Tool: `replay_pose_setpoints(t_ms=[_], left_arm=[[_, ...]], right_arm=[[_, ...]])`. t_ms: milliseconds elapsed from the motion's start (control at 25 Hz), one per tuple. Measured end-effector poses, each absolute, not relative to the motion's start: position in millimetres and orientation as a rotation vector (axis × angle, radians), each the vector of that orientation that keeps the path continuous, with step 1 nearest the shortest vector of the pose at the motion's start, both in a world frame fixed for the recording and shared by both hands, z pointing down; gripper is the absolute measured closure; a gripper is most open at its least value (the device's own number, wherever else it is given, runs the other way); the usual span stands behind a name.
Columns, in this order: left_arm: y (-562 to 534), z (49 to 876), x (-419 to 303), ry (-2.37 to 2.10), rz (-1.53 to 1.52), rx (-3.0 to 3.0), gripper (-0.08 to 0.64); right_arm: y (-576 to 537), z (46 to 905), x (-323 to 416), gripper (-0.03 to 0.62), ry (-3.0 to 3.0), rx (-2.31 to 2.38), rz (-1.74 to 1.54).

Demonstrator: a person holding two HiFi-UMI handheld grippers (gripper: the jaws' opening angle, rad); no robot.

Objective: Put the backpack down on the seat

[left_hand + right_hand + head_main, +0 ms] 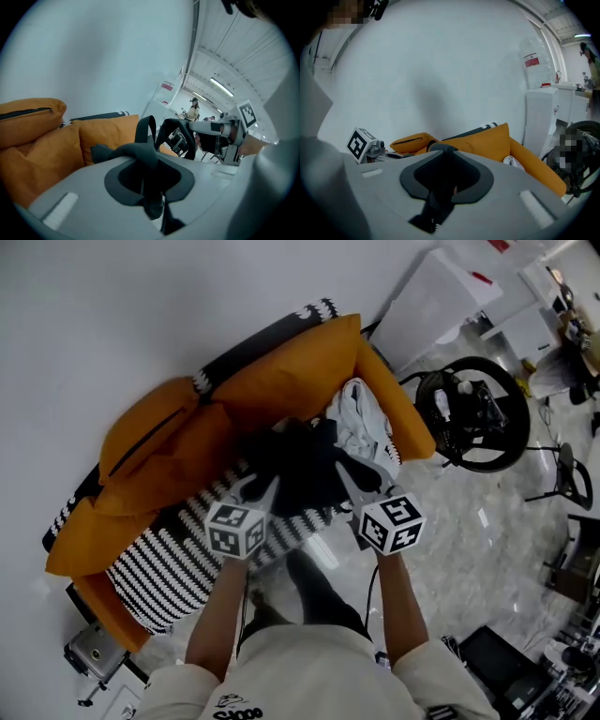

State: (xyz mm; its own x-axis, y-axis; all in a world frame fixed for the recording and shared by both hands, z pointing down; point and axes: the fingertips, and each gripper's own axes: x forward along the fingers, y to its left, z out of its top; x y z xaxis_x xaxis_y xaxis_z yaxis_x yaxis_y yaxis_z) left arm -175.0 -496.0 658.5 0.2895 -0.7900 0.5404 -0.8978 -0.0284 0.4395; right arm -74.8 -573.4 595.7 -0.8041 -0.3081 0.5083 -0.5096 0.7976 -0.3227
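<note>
A black backpack (298,468) hangs just over the striped seat (164,568) of an orange sofa (281,371); I cannot tell whether it touches the seat. My left gripper (263,487) is shut on one of its black straps (146,143), which loops up out of the jaws in the left gripper view. My right gripper (346,478) is shut on another black strap (439,190) at the bag's right side. Seen from the left gripper view, the right gripper (224,129) holds its strap (174,125) taut. Most of the bag's body is hidden behind the gripper bodies in both gripper views.
A white cloth (362,420) lies on the sofa's right end beside the bag. Orange back cushions (155,442) line the white wall. A steering-wheel rig (469,415) and a white cabinet (439,298) stand to the right on the glossy floor.
</note>
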Motion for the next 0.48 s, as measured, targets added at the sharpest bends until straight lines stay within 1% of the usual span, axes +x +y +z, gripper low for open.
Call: replay_pose_setpoints(t_ms=[480], left_arm=[[-536, 681, -201, -1.551, 0.21, 1.845, 0.514]], right_arm=[[-610, 651, -82, 0.528, -2.479, 0.641, 0.672]])
